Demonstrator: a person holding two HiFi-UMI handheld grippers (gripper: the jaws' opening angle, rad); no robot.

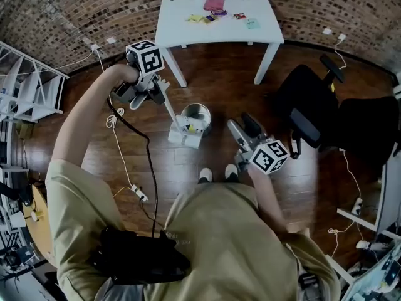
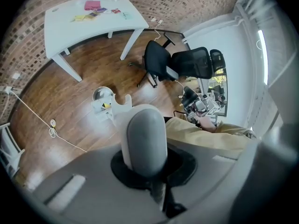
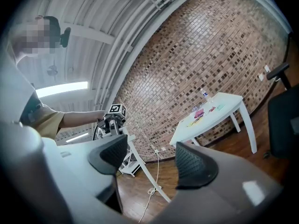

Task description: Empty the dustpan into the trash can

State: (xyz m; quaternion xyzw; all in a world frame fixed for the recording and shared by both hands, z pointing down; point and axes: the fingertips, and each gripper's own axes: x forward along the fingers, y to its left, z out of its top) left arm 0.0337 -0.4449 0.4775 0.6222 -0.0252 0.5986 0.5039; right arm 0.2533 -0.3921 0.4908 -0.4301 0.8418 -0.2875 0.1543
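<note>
A white long-handled dustpan stands on the wood floor against a small round metal trash can. Its thin handle slants up to my left gripper, which is shut on the handle's top end. In the left gripper view the handle's grey tip fills the jaws of the left gripper, with the dustpan and trash can far below. My right gripper hovers to the right of the can, pointing level. The right gripper has its pads apart, with nothing between them.
A white table with small items stands against the brick wall beyond the can. Black office chairs are at the right. A cable and power strip lie on the floor at the left, near white shelving. My feet are just behind the dustpan.
</note>
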